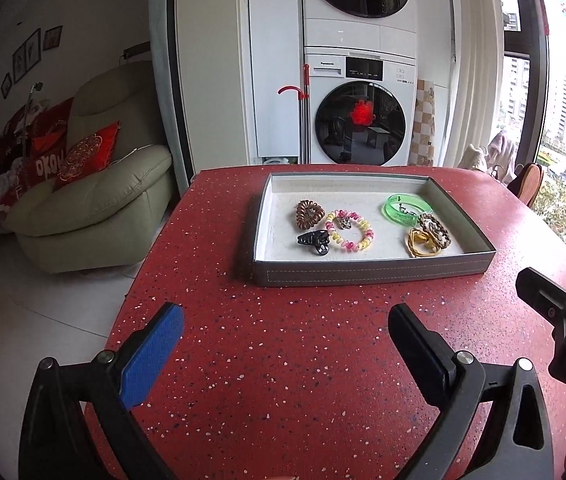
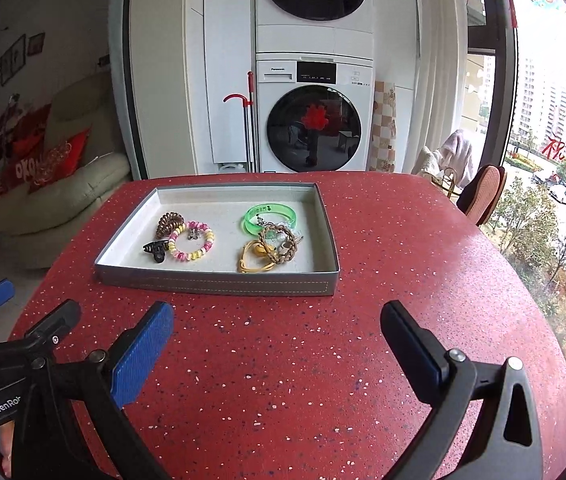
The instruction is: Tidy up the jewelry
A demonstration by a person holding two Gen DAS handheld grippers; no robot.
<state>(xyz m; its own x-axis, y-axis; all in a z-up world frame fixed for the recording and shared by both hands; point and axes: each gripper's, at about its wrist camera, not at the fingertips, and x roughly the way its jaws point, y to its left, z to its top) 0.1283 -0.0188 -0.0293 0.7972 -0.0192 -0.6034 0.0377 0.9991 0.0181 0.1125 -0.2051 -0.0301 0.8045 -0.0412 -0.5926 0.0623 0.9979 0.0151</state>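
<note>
Left gripper (image 1: 285, 330) held wide apart, nothing between fingers, above red table (image 1: 283, 380). Right gripper (image 2: 277, 328) likewise spread, empty, beside left one. Further on table, grey tray (image 2: 219, 282) is placed, apart from both grippers. In tray, near side: black clip (image 2: 157, 250), pink-yellow coil band (image 2: 193, 242) touching it, yellow cord (image 2: 255, 262) under braided ring (image 2: 279, 242). Far side: brown coil (image 2: 169, 224), green bangle (image 2: 269, 218). Behind table, stacked washers (image 2: 315, 112) are seen; sofa (image 1: 95, 216) at left.
</note>
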